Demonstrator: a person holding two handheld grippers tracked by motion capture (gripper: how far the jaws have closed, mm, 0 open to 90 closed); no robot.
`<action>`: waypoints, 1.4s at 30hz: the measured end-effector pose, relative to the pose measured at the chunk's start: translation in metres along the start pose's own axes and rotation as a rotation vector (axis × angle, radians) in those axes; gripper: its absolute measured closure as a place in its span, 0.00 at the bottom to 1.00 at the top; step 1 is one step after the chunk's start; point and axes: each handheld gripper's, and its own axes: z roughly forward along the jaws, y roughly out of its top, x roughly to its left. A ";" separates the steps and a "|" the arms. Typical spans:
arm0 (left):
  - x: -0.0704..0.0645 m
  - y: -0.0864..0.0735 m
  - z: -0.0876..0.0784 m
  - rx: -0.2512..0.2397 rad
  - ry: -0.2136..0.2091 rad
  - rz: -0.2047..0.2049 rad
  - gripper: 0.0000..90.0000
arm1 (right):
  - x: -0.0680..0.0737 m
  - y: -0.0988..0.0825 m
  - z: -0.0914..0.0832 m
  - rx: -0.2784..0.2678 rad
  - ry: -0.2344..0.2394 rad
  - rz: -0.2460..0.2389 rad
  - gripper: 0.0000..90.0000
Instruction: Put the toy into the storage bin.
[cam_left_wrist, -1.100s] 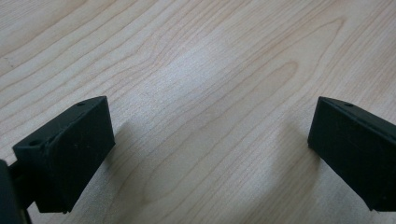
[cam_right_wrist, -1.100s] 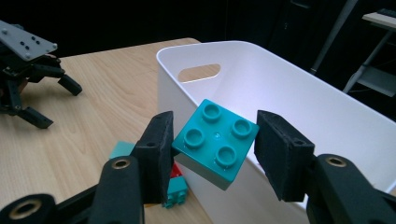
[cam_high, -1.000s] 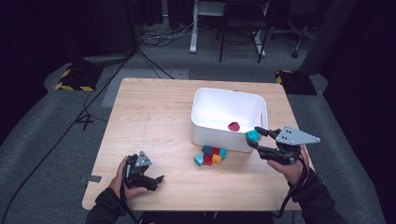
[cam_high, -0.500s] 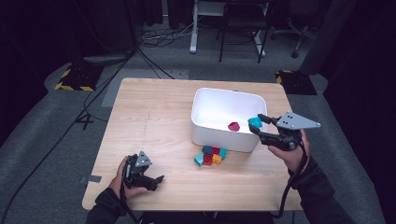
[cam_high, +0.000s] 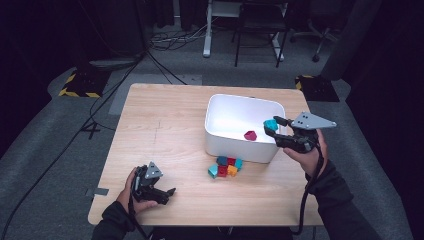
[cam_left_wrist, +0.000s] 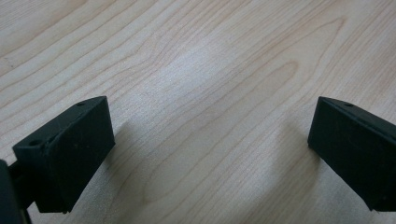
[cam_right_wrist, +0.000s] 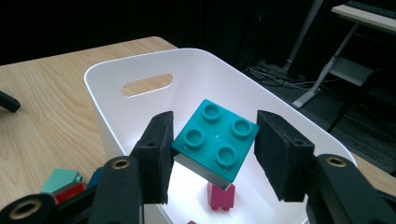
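Right gripper (cam_right_wrist: 212, 154) clamped on teal square 4-stud plastic brick (cam_right_wrist: 215, 137), pads pressing 2 opposite sides; brick tilted, studs toward camera, held above rim of white plastic tub (cam_high: 220, 106), likely for drop inside. 1 magenta brick (cam_high: 250, 135) lies on tub floor. Small pile of loose bricks (cam_high: 226, 167) sits on light wooden table (cam_high: 160, 125) just beside tub's near wall; teal, red, orange, blue seen, exact count unclear. Left gripper (cam_high: 159, 192) rests at near table edge, jaws wide apart, nothing between.
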 end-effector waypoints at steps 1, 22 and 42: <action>0.000 0.000 0.000 0.000 0.000 0.000 0.01 | -0.001 0.000 0.001 0.003 0.001 -0.003 0.54; 0.000 0.000 0.000 0.000 0.000 0.001 0.01 | -0.014 0.003 0.030 0.070 -0.015 0.029 0.54; 0.000 0.000 0.000 -0.001 -0.001 0.001 0.01 | -0.001 -0.003 0.025 0.052 0.019 0.024 0.52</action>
